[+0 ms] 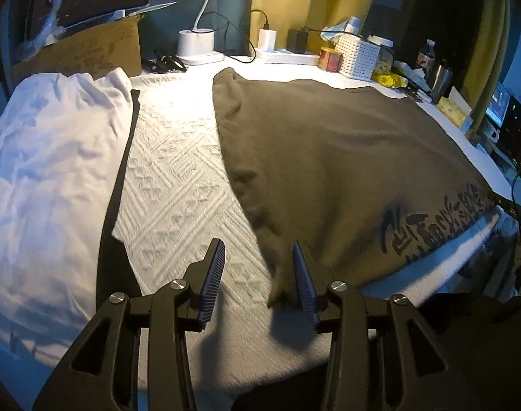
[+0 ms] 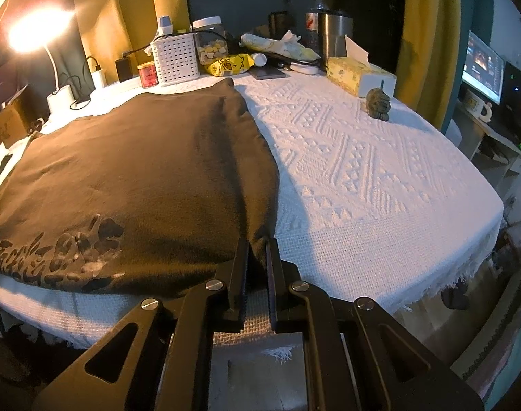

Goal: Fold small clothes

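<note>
A white garment (image 1: pixel 51 178) lies bunched at the far left of the white textured tablecloth (image 1: pixel 178 185). The dark brown shirt (image 1: pixel 329 157) lies flat mid-table, long axis running away from the near edge. The left gripper (image 1: pixel 258 257) stands released at its near-left corner; the right gripper (image 2: pixel 257 257) pinches its near-right corner.

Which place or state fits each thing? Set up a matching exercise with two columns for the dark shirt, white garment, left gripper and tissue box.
1 dark shirt
2 white garment
3 left gripper
4 tissue box

a open, nothing between its pads
b near corner pinched in the right gripper
c crumpled at the cloth's left edge
d at the back, beside the curtain

Pairs: 1-b, 2-c, 3-a, 4-d
</note>
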`<action>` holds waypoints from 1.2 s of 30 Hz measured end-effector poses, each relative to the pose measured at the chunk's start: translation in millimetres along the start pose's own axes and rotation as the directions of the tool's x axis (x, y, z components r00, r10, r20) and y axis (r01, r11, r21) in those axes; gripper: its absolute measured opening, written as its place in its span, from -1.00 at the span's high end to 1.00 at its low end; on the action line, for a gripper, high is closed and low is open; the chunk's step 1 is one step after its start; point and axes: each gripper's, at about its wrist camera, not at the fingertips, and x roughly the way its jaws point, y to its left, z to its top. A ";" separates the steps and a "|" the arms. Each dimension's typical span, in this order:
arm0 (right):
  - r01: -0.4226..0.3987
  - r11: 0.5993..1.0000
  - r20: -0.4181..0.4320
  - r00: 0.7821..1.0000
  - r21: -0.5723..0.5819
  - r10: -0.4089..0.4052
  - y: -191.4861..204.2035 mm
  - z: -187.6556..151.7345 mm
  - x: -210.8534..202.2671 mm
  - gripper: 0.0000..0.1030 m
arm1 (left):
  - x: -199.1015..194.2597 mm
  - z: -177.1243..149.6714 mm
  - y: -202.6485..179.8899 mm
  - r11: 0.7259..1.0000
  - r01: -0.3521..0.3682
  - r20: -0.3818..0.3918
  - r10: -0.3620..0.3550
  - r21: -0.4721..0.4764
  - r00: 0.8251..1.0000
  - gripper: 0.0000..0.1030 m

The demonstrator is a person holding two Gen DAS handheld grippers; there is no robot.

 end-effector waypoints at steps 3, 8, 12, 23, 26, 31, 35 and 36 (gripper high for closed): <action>-0.026 0.999 -0.006 1.000 0.022 0.026 -5.1 0.9 1.1 0.84 | 10.2 8.8 7.1 1.000 -0.015 -0.011 0.015 -0.013 1.000 0.21; -0.014 0.999 -0.030 0.999 0.039 0.015 -9.7 7.4 3.7 0.50 | 25.9 27.4 20.2 0.999 -0.027 -0.002 0.027 -0.039 1.000 0.21; 0.002 0.999 -0.038 0.999 0.054 0.000 -13.0 11.3 6.5 0.44 | 40.4 42.5 24.1 0.999 -0.028 -0.016 0.027 -0.031 0.999 0.21; 0.041 0.997 -0.051 0.998 0.060 -0.038 -10.5 22.5 12.5 0.26 | 51.6 56.1 20.6 0.991 -0.107 0.012 0.106 0.079 0.994 0.97; 0.043 0.997 -0.050 0.998 0.057 -0.040 -9.5 24.4 11.4 0.25 | 47.2 51.5 29.9 0.992 -0.117 0.014 0.116 0.036 0.993 0.97; 0.039 0.998 -0.057 0.998 0.052 -0.036 -8.4 20.1 7.5 0.24 | 40.8 44.8 32.1 0.995 -0.103 0.017 0.103 0.002 0.995 0.94; 0.039 0.997 -0.056 0.998 0.066 -0.035 -8.8 16.2 -0.2 0.24 | 32.3 46.0 35.7 0.990 -0.130 0.024 0.131 -0.061 0.991 0.94; 0.035 0.997 -0.052 0.998 0.069 -0.032 -8.3 15.3 -3.2 0.24 | 28.9 46.2 36.5 0.988 -0.135 0.031 0.138 -0.070 0.990 0.93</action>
